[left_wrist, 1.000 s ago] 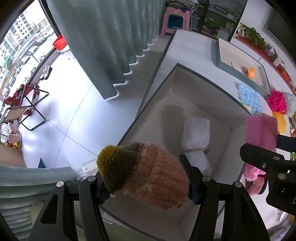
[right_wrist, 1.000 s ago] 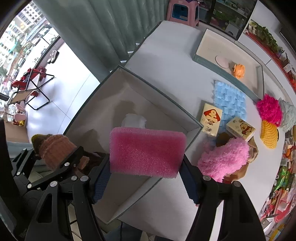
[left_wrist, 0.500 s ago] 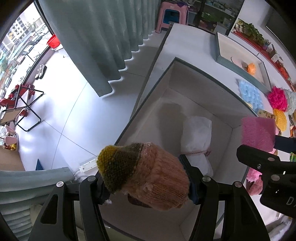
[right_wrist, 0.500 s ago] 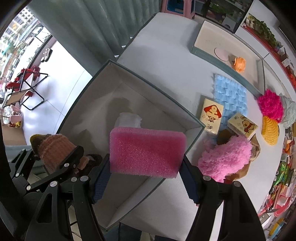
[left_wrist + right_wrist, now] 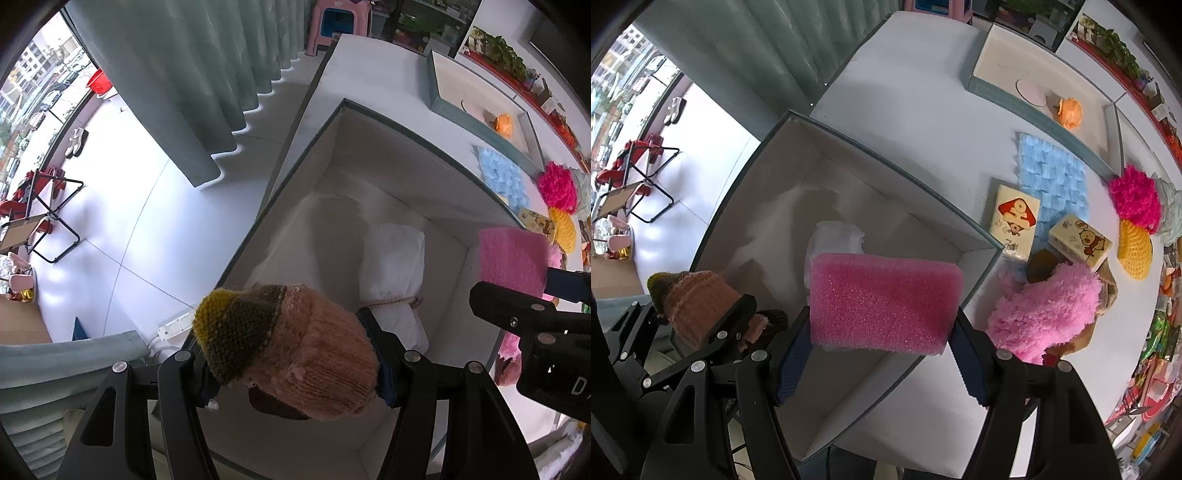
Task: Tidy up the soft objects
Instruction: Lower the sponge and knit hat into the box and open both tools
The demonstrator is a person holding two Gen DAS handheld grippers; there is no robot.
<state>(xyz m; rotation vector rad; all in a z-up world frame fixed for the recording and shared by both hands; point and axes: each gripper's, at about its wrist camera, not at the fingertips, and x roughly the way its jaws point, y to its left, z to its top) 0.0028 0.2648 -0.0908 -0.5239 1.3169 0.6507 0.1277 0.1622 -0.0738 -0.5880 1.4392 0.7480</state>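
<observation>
My left gripper [image 5: 295, 373] is shut on a knitted toy [image 5: 291, 343], pinkish-brown with a yellow-olive tip, and holds it above the near left corner of a large open box [image 5: 406, 162] with grey-green rim. My right gripper [image 5: 882, 354] is shut on a pink sponge block [image 5: 882, 299] and holds it over the box's [image 5: 886, 155] near right part. A white tied bundle [image 5: 393, 266] lies on the box floor; it also shows in the right wrist view [image 5: 834, 236]. The toy also shows at the left of the right wrist view [image 5: 694, 299].
On the white table [image 5: 923, 92] right of the box lie a fluffy pink piece [image 5: 1045, 310], a blue mat [image 5: 1052, 181], two yellow cartons [image 5: 1015, 221], magenta [image 5: 1134, 199] and yellow [image 5: 1134, 249] knits, and a shallow tray [image 5: 997, 92] with an orange item [image 5: 1069, 112]. A curtain [image 5: 192, 74] hangs left.
Both grippers, still holding their objects, have drawn slightly back and up from the box; the view now shows more of the box and table. Nothing was let go.
</observation>
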